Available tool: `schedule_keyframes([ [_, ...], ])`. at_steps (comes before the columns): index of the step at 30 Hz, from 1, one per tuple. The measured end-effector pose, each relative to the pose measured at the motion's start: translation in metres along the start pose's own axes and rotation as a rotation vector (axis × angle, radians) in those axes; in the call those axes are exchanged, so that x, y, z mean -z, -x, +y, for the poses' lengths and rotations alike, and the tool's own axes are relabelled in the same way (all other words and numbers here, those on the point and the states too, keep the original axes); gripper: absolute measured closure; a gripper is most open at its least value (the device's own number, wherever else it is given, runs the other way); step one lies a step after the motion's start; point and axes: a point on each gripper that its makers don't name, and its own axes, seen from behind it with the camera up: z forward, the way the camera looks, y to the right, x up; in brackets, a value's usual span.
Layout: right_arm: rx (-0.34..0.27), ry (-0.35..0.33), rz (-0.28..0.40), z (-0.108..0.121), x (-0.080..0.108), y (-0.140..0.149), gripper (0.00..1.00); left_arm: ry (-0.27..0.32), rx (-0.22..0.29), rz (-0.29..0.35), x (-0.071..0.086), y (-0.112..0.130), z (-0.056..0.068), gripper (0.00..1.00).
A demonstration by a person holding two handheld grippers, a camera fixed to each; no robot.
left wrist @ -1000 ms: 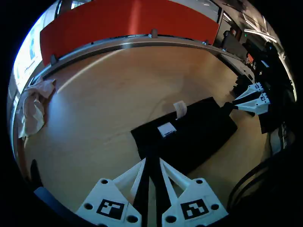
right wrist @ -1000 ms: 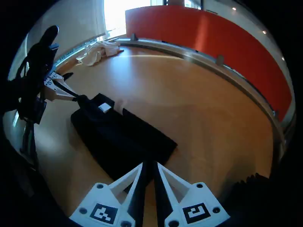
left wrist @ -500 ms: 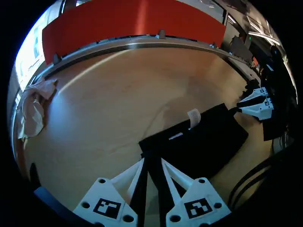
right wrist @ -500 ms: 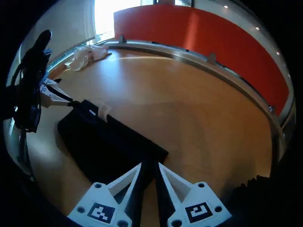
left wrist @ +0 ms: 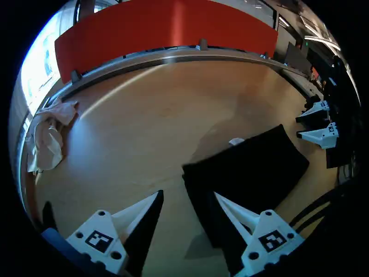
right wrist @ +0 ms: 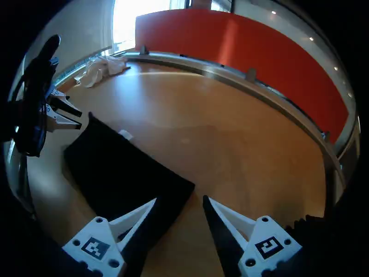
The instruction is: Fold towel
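My left gripper [left wrist: 187, 194] & right gripper [right wrist: 180, 198] both gape open, nothing pinched: black towel [left wrist: 249, 171] lies flat, looks doubled, on the surface [left wrist: 152, 120] btw. them, so prob. needs no hold now.

White wedge fingers [left wrist: 121, 220], black square markers [left wrist: 100, 239], screw holes [left wrist: 116, 255].

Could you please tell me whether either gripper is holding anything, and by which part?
Nothing is held: the left hand-held gripper and the right hand-held gripper are both open, and the black towel lies on the wooden table.
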Motion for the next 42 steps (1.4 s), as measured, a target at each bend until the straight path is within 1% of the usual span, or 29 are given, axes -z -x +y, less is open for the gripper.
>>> schedule_keyframes([
  [3,-0.006,-0.003,0.005,-0.001,0.004,0.002,0.15,-0.001,0.007,-0.004,0.003,0.004,-0.001,0.1],
  [4,-0.008,-0.004,0.008,-0.002,0.005,0.002,0.1,-0.003,0.012,-0.003,0.004,0.005,-0.001,0.1],
  [6,-0.012,-0.006,0.012,-0.002,0.008,0.003,0.09,-0.006,0.02,-0.001,0.006,0.007,-0.002,0.09],
  [17,-0.007,-0.003,0.024,-0.008,0.03,0.012,0.09,-0.014,0.057,0.018,0.022,0.013,0.0,0.09],
  [29,-0.003,-0.008,0.023,-0.017,0.046,0.025,0.09,-0.03,0.094,0.025,0.038,0.029,0.0,0.09],
  [35,0.009,-0.017,0.021,-0.02,0.05,0.031,0.09,-0.046,0.125,0.025,0.046,0.038,-0.002,0.09],
  [42,0.037,-0.039,0.009,-0.023,0.049,0.036,0.09,-0.068,0.157,0.027,0.057,0.049,-0.006,0.09],
])
